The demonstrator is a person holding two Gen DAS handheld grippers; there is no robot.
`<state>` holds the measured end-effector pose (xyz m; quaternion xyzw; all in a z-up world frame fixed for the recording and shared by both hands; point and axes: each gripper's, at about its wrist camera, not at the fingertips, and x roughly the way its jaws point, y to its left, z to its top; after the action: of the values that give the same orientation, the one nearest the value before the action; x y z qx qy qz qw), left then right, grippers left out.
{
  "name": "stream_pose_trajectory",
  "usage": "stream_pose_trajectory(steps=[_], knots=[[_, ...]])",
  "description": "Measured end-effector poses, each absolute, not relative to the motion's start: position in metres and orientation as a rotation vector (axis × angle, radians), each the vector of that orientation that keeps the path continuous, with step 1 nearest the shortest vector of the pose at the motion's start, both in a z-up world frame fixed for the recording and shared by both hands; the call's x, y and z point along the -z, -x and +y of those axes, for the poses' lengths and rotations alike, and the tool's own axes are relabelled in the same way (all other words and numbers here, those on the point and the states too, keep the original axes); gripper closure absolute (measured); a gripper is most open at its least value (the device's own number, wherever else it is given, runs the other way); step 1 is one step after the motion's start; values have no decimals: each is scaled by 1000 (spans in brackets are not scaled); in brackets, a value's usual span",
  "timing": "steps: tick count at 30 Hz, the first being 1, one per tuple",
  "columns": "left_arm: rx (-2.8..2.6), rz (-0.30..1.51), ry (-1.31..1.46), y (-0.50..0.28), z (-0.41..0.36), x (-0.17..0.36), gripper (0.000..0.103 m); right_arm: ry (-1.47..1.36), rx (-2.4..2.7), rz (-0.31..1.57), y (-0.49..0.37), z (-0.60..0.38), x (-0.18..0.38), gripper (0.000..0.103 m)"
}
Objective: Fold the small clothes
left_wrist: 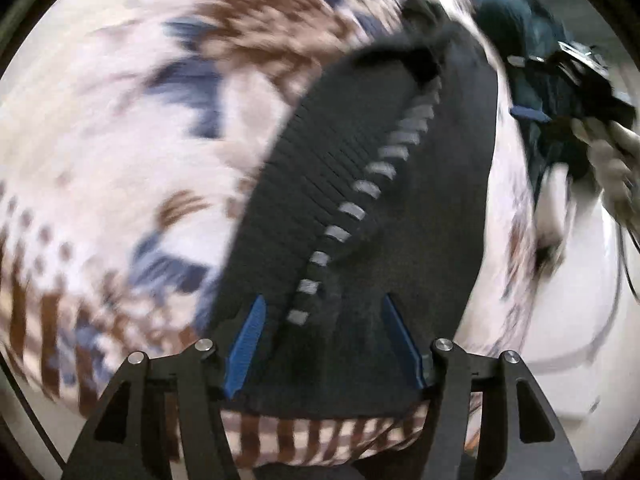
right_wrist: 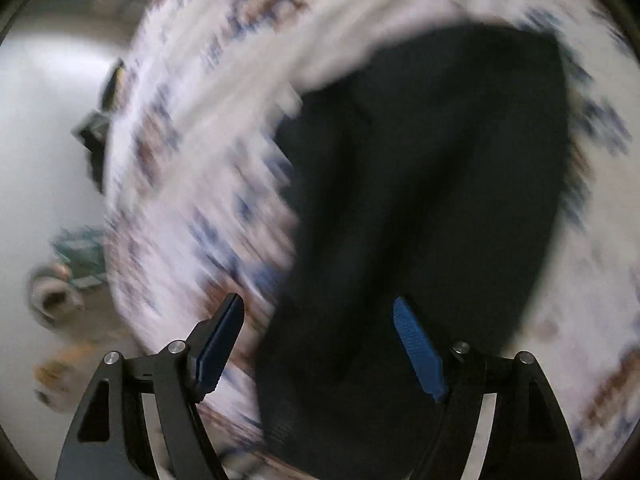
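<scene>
Two grippers are mine here, one in each hand, both aimed steeply down at a dark garment that lies on a patterned cloth of white, brown and blue.

My left gripper has its jaws standing well apart. The blue pads sit on either side of the garment's near end, with the fabric showing between them, but neither pad presses on it, so I have hold of nothing. A row of pale grey dashes runs up the garment from between my fingers, and to the left of it the knit is ribbed.

My right gripper is spread wider. Its left pad is over the patterned cloth, just beside the garment's edge; its right pad is over the dark fabric. It grips nothing either. This view is badly blurred, so I cannot make out any fold or seam in it.

In the left view, at the far right, my other hand shows with its dark tool, beyond the garment's far edge. A white surface lies beside the cloth there.
</scene>
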<state>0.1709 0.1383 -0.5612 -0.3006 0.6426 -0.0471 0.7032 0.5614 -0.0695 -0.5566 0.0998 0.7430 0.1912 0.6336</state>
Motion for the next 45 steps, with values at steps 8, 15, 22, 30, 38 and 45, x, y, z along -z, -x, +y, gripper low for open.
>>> stream_pose_trajectory(steps=[8, 15, 22, 30, 38, 45], knots=[[39, 1392, 509, -169, 104, 572, 99, -395, -322, 1803, -411, -151, 610, 24], [32, 1278, 493, -147, 117, 536, 100, -536, -433, 1610, -445, -118, 599, 25], [89, 1273, 526, -147, 135, 530, 100, -471, -318, 1682, -522, -38, 626, 97], [58, 1333, 643, -138, 176, 550, 99, -263, -313, 1645, -509, 41, 600, 97], [100, 1439, 752, -145, 212, 573, 46, -332, -362, 1729, -500, 52, 619, 49], [159, 1503, 743, -164, 207, 582, 44, -347, -82, 1730, -379, -96, 582, 39]])
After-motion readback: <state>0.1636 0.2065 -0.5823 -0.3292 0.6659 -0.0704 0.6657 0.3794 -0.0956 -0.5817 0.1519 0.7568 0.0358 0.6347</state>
